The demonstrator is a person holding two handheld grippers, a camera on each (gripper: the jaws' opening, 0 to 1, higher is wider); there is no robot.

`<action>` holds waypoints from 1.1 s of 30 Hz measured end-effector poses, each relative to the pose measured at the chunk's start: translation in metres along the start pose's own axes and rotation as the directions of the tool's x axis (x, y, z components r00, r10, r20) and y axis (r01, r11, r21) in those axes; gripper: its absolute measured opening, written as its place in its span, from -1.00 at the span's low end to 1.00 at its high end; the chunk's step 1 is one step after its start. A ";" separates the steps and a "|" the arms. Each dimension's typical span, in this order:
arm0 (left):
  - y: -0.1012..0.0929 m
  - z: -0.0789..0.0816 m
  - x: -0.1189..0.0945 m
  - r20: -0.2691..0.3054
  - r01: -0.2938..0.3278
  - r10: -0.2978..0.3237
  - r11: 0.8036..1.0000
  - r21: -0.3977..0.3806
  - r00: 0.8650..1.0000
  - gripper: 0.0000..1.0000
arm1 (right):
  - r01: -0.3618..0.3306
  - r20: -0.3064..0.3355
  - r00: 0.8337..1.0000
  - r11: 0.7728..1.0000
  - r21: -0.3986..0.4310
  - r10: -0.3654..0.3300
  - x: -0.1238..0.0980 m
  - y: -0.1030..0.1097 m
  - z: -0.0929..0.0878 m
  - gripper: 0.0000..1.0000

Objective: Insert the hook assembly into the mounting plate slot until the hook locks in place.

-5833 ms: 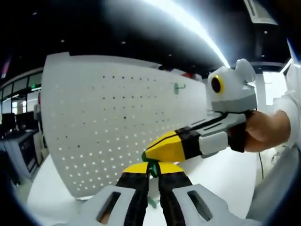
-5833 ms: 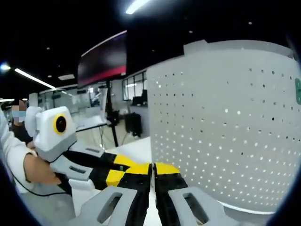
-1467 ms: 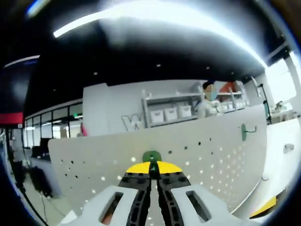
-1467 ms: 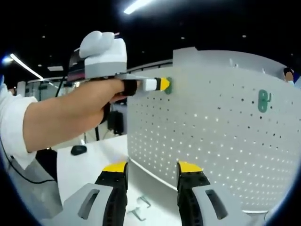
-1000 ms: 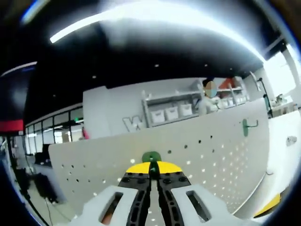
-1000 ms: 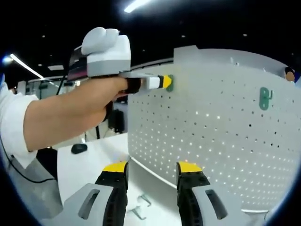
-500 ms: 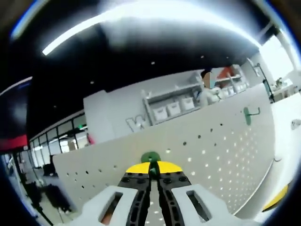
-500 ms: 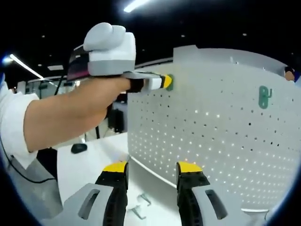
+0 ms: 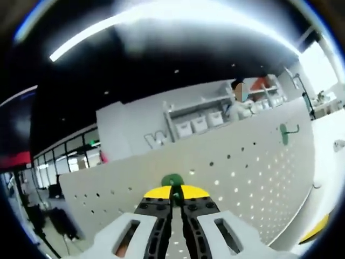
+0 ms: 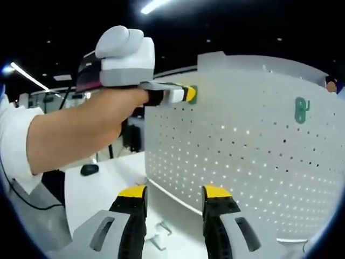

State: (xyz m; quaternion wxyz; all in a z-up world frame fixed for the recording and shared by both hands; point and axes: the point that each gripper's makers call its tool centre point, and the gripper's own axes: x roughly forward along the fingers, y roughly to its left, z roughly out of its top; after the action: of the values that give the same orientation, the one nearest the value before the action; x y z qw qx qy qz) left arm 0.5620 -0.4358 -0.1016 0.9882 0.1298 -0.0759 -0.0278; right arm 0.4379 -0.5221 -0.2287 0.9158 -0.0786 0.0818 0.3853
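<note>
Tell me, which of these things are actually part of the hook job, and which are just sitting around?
Part of the job:
- green hook, pinched in the left gripper
- perforated mounting plate
- right gripper, open and holding nothing

Just lying about:
- second green hook, already on the plate
- small metal clips on the white table
- dark computer mouse
- shelves with bins

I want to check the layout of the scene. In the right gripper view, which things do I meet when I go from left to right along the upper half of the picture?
White sleeve → bare forearm → left gripper holding a green hook at the pegboard edge → second green hook already on the pegboard.
</note>
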 end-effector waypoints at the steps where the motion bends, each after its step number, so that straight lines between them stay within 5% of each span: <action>1: 0.000 -0.001 0.000 -0.004 0.003 -0.003 1.000 -0.004 1.000 -0.89 | 0.002 0.001 1.000 1.000 0.000 -0.002 0.000 -0.001 0.000 -0.20; 13: -0.001 -0.012 -0.002 -0.050 0.016 -0.017 1.000 -0.013 0.999 -0.85 | 0.005 -0.004 1.000 1.000 -0.004 -0.005 -0.001 -0.001 -0.001 -0.20; 33: -0.001 -0.035 -0.031 -0.088 0.100 -0.107 0.992 -0.082 0.990 -0.36 | 0.011 -0.018 1.000 1.000 -0.009 -0.011 -0.001 -0.004 -0.005 -0.21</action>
State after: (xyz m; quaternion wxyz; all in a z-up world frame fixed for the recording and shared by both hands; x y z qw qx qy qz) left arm 0.5368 -0.4251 -0.1394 0.9922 0.0963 -0.0220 -0.0761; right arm 0.4398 -0.5265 -0.2328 0.9168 -0.0865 0.0878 0.3798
